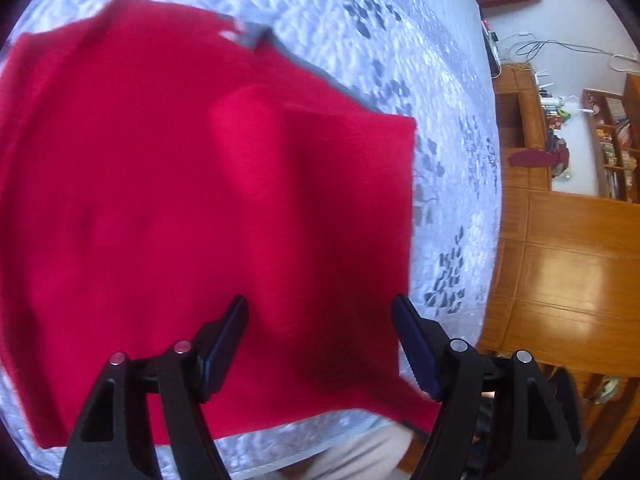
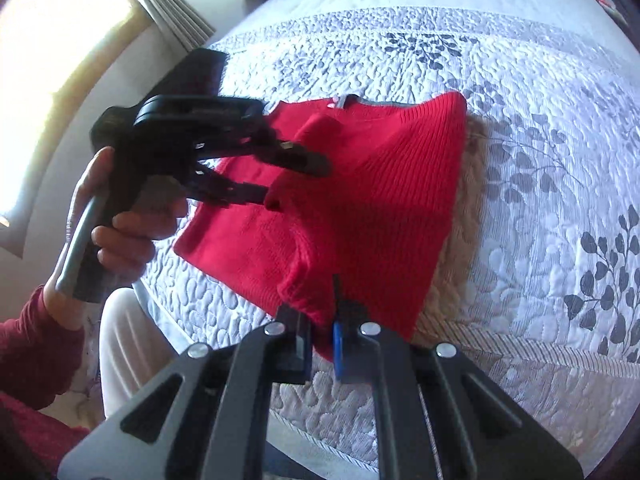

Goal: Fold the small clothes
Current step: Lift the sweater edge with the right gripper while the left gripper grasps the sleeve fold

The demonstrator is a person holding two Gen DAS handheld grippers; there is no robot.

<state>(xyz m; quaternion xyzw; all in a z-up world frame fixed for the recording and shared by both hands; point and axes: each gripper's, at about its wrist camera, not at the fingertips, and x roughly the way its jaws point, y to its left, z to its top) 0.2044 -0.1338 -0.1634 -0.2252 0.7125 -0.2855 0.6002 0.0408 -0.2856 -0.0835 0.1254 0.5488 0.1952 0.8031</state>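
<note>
While the red sweater [image 2: 360, 200] is lying spread on the bed's quilted bedspread [image 2: 540, 80], the right claw [image 2: 322, 350] is pinching the sweater's near hem corner, jaws nearly together with knit bunched between them. Left claw [image 1: 320, 340] is hovering over the sweater's middle, jaws standing wide, gripping nothing. A tan fuzzy piece [image 2: 468, 216] is sticking out from under the sweater's right edge.

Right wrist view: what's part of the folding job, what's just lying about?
In the job:
red sweater
right gripper, shut on its hem
left gripper, open over it

Lying about:
tan cloth under the sweater
curtain
quilt
</note>
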